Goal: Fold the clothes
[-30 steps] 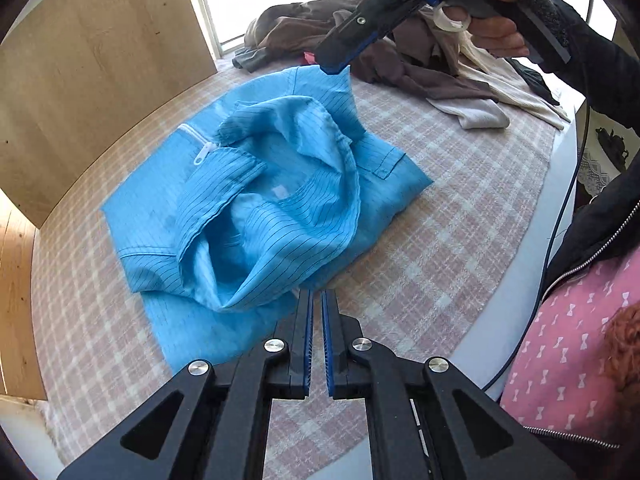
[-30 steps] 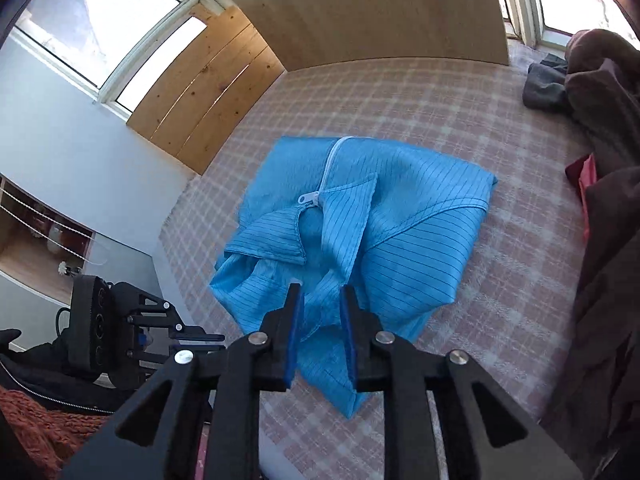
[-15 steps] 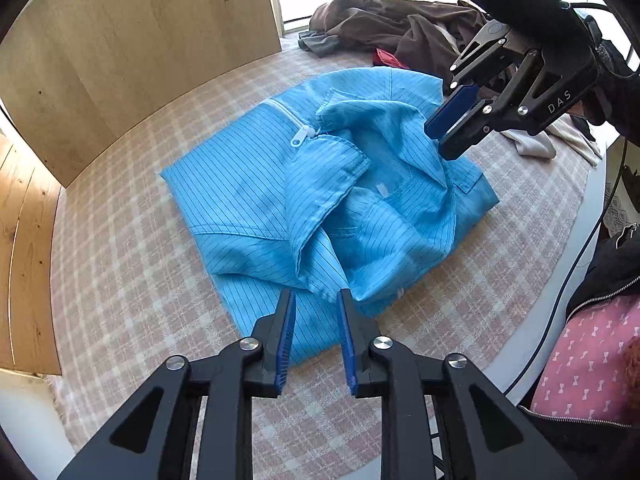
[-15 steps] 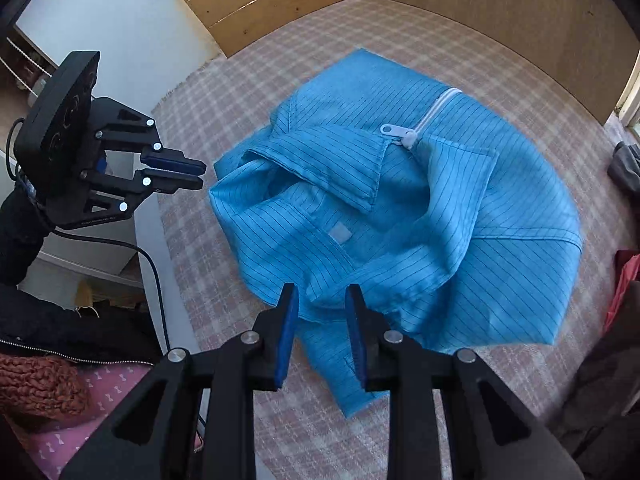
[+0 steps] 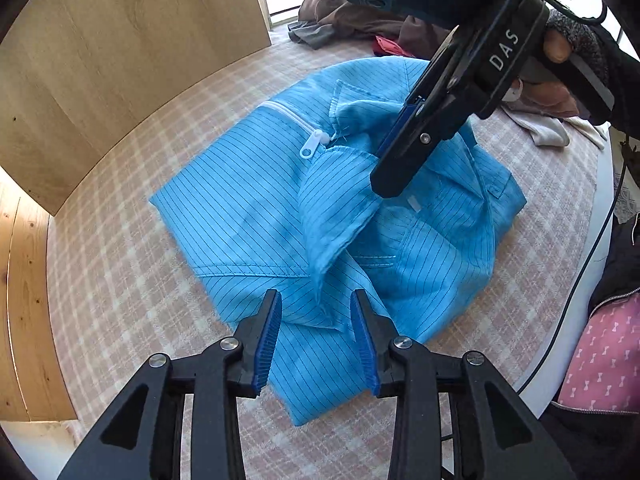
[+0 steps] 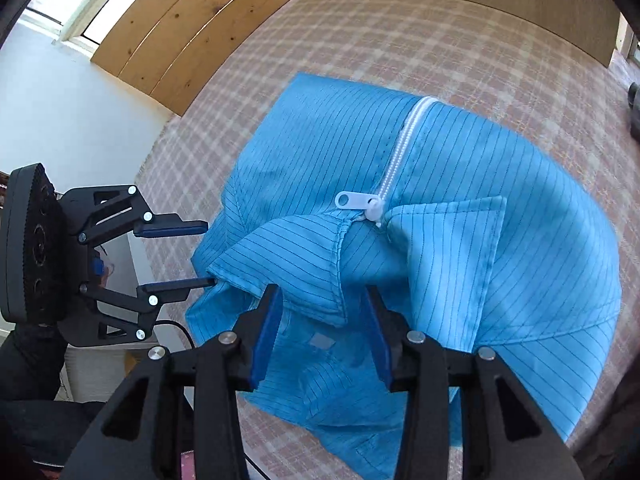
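Both grippers have closed in on the blue jacket (image 5: 248, 216); left gripper (image 5: 316, 340) part-open, empty; right gripper (image 6: 324, 332) opening, collar flap between jaws, ungripped. Thin, limp fabric; pinch collar edge just ahead.

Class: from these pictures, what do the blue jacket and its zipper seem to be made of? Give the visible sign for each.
Blue jacket: thin woven cloth, probably synthetic; it creases softly and carries fine dark stripes, matt finish.
Zipper: white, smooth pull and teeth, likely plastic.
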The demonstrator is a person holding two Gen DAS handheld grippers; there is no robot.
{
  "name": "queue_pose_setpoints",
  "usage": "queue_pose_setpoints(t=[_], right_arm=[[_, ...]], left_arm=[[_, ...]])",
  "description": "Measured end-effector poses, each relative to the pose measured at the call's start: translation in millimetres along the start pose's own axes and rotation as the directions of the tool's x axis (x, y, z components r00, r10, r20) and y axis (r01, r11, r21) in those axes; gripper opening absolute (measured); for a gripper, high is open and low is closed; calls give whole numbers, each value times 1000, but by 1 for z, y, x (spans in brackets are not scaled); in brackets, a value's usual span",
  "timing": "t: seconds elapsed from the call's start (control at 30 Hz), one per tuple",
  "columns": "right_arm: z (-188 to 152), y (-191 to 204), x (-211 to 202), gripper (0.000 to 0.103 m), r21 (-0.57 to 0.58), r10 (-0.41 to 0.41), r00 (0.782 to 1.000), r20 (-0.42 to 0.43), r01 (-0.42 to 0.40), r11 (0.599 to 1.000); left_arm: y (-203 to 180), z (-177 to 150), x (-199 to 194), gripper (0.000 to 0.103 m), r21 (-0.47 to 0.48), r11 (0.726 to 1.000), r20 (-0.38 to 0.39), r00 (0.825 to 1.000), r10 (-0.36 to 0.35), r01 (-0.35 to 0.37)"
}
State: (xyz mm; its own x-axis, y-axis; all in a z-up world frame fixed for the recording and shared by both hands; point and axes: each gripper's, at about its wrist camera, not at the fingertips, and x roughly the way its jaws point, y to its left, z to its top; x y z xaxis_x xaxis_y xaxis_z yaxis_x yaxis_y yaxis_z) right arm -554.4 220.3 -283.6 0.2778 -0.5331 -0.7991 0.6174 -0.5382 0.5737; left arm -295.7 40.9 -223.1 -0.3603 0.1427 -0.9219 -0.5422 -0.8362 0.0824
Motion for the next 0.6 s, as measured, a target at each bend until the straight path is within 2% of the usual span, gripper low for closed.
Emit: queue_pose_setpoints(t=[0.1,0.17,0.2,0.3,0.47,0.57,0.6], right_arm=[[2,-2,1,36,21,110,994,-6,-110,994],[5,-2,1,15,36,164,986,4,-164,986],[8,-4,-1,13,58,196,981,16,-196,979],[21,-8,-3,13,115,277,959,60,-282,952],[46,-14,5,13,176,277,957,88,-288,941],[61,-19,13,14,217,275,957,96,-290,932],[66,-22,16,16,224,279,956,93,-294,929]], left_arm=[[2,4,11,34,4,1000,-10,1000,-15,15],[5,8,16,34,-6,999,-7,999,-50,50],[7,8,18,34,-11,998,-1,998,-66,66],[16,12,23,34,-55,991,14,992,-122,123],[38,19,25,24,-131,951,81,959,-273,281],[50,21,34,6,-144,939,68,949,-306,313],[53,21,37,9,-142,943,59,953,-297,302]])
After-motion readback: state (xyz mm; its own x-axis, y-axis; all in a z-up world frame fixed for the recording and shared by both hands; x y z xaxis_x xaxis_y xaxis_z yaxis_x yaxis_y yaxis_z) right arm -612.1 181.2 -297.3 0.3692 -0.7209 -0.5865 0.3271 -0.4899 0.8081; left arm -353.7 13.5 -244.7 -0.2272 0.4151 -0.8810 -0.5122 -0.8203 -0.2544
